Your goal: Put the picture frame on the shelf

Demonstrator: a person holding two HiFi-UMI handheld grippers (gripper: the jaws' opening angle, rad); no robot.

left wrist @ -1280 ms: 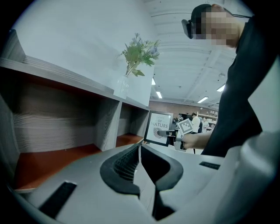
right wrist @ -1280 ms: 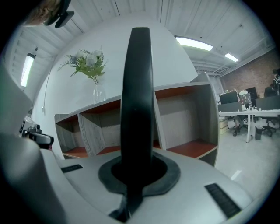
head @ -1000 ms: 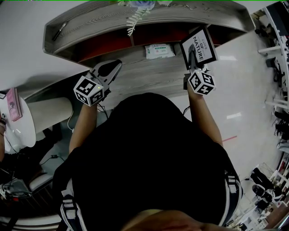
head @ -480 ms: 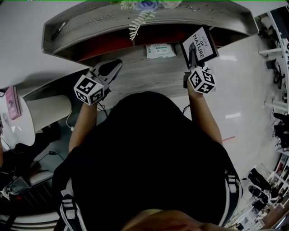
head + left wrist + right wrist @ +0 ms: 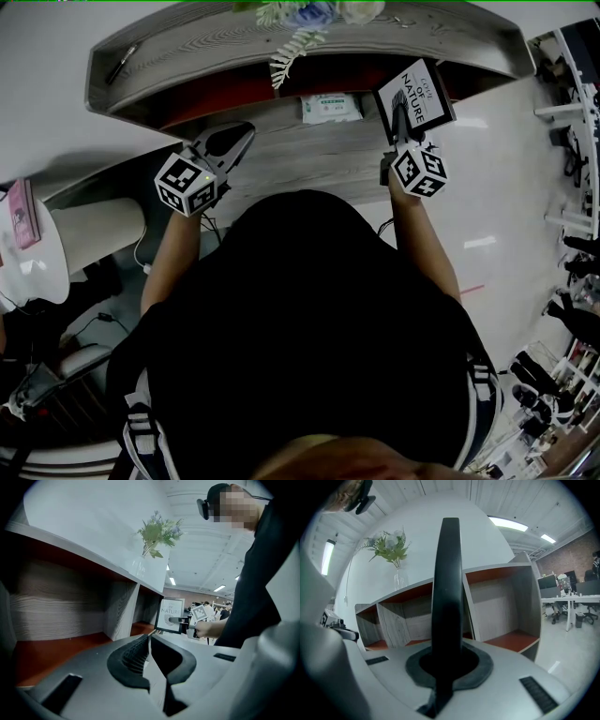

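Note:
A black picture frame (image 5: 416,94) with a white print stands upright in front of the shelf's (image 5: 309,52) right bay, and my right gripper (image 5: 404,142) is shut on its lower edge. The right gripper view shows the frame (image 5: 450,588) edge-on as a dark bar rising from between the jaws of the right gripper (image 5: 449,660), with the shelf's red-floored bays (image 5: 506,639) behind it. My left gripper (image 5: 244,134) hovers before the left bay, shut and holding nothing. From the left gripper (image 5: 149,640), the frame (image 5: 170,615) shows far right, beyond the shelf's divider (image 5: 122,609).
A glass vase of flowers (image 5: 302,13) stands on the shelf top, also seen as the vase (image 5: 396,550). A pen (image 5: 125,64) lies on the top's left part. A packet of wipes (image 5: 332,106) lies in the middle bay. A round white table (image 5: 37,253) stands at left.

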